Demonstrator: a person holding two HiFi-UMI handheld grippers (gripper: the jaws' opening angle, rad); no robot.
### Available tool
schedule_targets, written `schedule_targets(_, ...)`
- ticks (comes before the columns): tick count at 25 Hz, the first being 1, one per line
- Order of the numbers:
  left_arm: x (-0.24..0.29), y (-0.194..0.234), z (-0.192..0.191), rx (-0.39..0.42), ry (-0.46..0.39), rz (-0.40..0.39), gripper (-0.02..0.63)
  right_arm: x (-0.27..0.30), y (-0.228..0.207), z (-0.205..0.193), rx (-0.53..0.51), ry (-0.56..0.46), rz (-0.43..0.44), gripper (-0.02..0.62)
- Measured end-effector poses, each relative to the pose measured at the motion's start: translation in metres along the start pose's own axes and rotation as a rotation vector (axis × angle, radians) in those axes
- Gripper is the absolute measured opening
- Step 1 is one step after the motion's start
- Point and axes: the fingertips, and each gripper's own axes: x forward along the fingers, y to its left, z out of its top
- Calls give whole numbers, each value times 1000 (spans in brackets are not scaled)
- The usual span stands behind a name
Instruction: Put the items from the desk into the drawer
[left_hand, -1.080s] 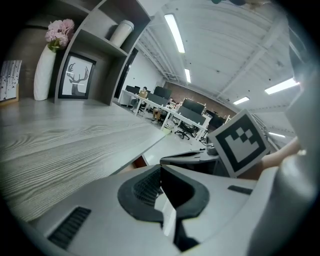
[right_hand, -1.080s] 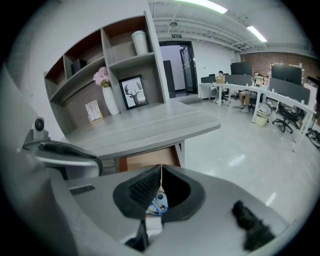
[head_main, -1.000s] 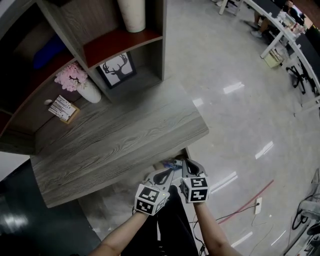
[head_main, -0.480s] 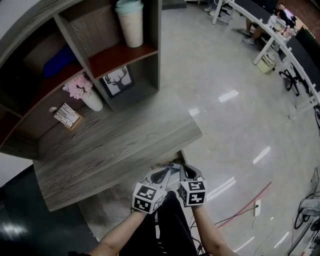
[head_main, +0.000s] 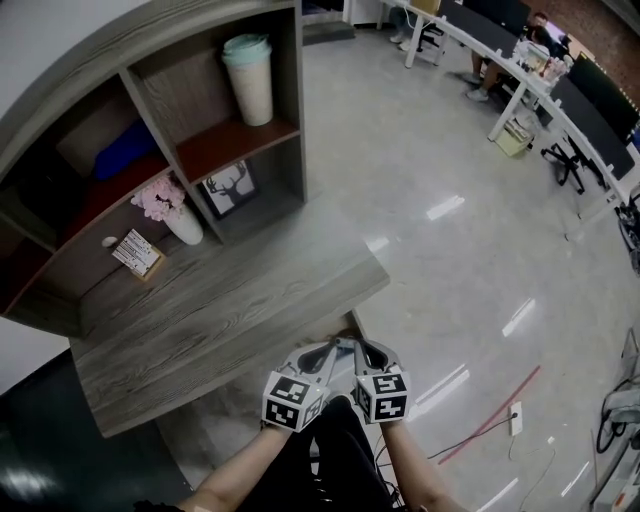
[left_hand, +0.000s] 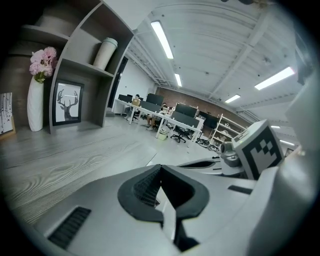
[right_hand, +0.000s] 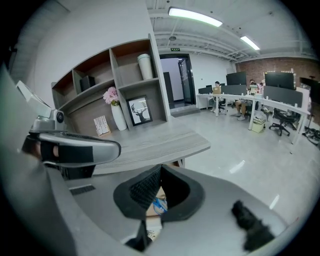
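Clenched on nothing at left gripper (head_main: 325, 352) and right gripper (head_main: 362, 350), side by side just off bench (head_main: 220, 310) edge at 6 o'clock. Glimpsed below right tips: blue-and-white item (right_hand: 159, 205). At 11 o'clock on shelf (head_main: 240, 140): flower vase (head_main: 183, 225), deer picture (head_main: 228, 188), cup (head_main: 250, 82).

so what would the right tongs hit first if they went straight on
Probably the front edge of the desk near its corner; the shut right tongs aim there, but might pass just beneath.
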Motion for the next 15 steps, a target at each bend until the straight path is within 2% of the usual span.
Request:
schedule_targets(8,-12,-10,20,28,-14,-11,9,-28,5,33,40,-98,4,11)
schedule_targets(15,-19,-12,48,65,-61,-17,9,-50,8,65,17,-185,-6,11)
